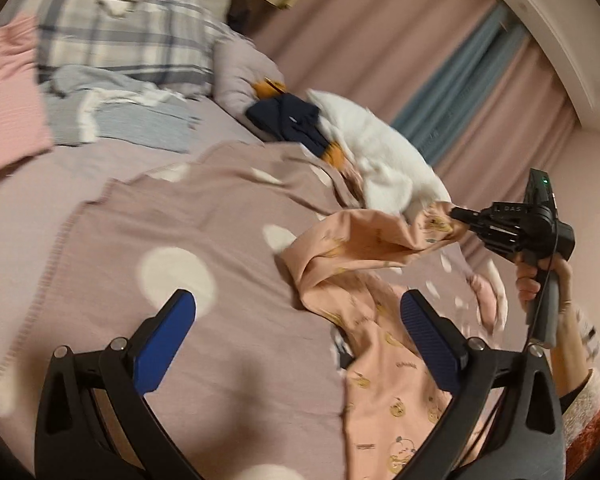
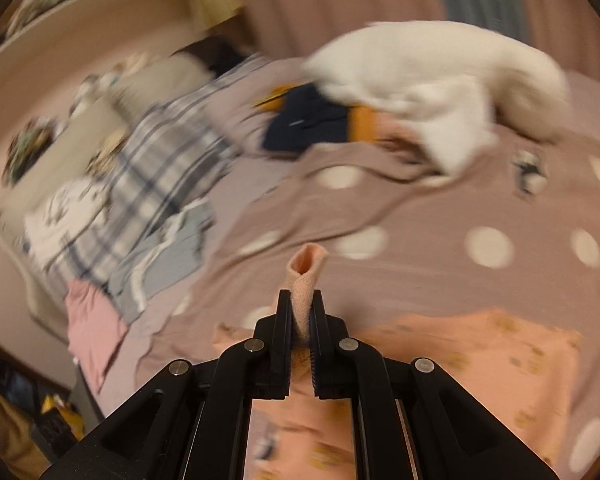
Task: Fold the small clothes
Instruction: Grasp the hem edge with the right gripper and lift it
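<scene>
Garment [image 1: 384,364] first: a peach piece printed with small bear-like figures lies on the dotted blanket [image 1: 180,216] over the bed, one end lifted off it. That lifted end is pinched in the right tool [image 1: 458,213], whose fingers are closed tight on a narrow fold of the fabric, seen poking up between them in the right wrist view [image 2: 306,276]; holding a corner this way probably lets the person draw the cloth taut or carry it across for a fold. The left tool [image 1: 296,344] hangs just above the blanket with its blue pads [image 1: 164,344] spread wide and nothing between them, the right-hand pad over the garment's lower part, likely placed to take a second hold or pin the cloth while the other end moves. Behind, a white fleece [image 1: 380,156] and a navy item [image 1: 292,120] sit in a loose pile, seemingly awaiting their turn. Writing: the right tool's body carries pale letters that look like "DAS", partly cut off; the garment's tiny printed words are too small to read.
</scene>
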The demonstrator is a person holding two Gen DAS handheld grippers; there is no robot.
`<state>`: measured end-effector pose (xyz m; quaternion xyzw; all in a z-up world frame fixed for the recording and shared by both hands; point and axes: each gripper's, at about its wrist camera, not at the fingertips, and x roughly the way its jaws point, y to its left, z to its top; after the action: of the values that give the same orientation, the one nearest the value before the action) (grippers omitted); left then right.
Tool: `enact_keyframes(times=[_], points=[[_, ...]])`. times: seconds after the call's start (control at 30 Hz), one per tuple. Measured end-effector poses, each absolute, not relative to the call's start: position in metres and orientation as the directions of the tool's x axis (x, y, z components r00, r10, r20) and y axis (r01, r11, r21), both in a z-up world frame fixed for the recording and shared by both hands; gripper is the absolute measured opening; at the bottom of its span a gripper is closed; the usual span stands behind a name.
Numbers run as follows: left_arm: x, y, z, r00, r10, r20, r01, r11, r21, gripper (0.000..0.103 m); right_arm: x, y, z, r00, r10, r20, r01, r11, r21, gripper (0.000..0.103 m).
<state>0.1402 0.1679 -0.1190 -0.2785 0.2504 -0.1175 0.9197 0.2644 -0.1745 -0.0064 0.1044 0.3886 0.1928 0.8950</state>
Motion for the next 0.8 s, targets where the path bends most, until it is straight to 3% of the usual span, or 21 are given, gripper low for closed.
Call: enact_keyframes(times=[0.3,0.43,0.6,0.73,0.77,0.8], points=[[0.16,0.089,-0.127,0.744,-0.488,-0.456,0.211,0.819,-0.533,0.102,0.227,-0.349,-0.029,0.7,0.288,-0.653,0.023,0.905,0.424,0.008],[0.16,0.067,-0.13,0.724,-0.47,-0.504,0.226,0.853,-0.471,0.102,0.221,-0.391,-0.098,0.549,0.13,-0.825,0.202,0.938,0.282,0.012],[0.158,0.071,-0.133,0.708,-0.516,-0.482,0.228,0.813,-0.535,0.102,0.207,-0.424,-0.139,0.484,0.058,-0.873,0.355,0.899,0.256,0.013],[0.163,0.062,-0.143,0.67,-0.46,-0.583,0.204,0.868,-0.452,0.102,0.211,-0.392,-0.118,0.533,0.116,-0.838,0.242,0.928,0.283,0.034],[0.164,0.06,-0.147,0.649,-0.461,-0.605,0.202,0.871,-0.447,0.102,0.212,-0.371,-0.106,0.565,0.128,-0.815,0.177,0.946,0.272,0.042],[0.168,0.057,-0.155,0.607,-0.474,-0.638,0.198,0.867,-0.457,0.102,0.212,-0.355,-0.098,0.587,0.159,-0.794,0.126,0.95,0.284,0.056]])
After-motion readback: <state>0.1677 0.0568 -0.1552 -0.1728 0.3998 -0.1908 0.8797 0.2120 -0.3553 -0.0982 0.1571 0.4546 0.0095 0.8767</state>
